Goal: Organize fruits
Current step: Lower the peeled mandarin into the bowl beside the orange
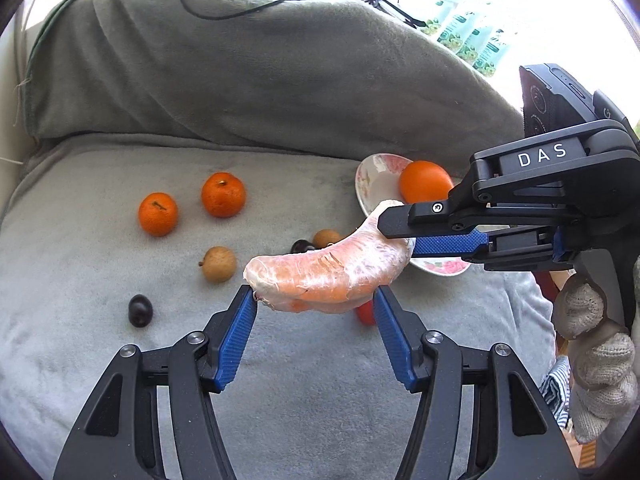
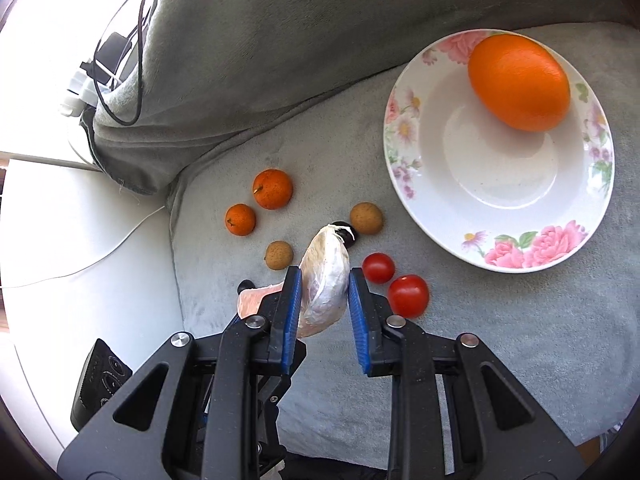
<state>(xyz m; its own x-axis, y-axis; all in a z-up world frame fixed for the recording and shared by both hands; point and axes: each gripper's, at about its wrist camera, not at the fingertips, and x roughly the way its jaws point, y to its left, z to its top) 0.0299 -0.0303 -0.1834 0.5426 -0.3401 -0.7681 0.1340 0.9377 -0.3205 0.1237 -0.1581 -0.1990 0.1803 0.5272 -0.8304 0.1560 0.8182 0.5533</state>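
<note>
I had the soft, tear-prone fruit wedge (image 1: 332,268) pinched at one tip by my right claw (image 2: 325,280), left claw (image 1: 316,300) open around its middle.

The floral bowl (image 2: 404,148) at the right of the right wrist view has an open middle, with only the orange (image 2: 519,82) against its far rim. Two tomatoes (image 2: 408,295) lie just beside its near edge. Left of them, tangerines (image 2: 272,189) and longans (image 2: 279,255) dot the grey cushion (image 2: 500,360) (bare at lower right).
</note>
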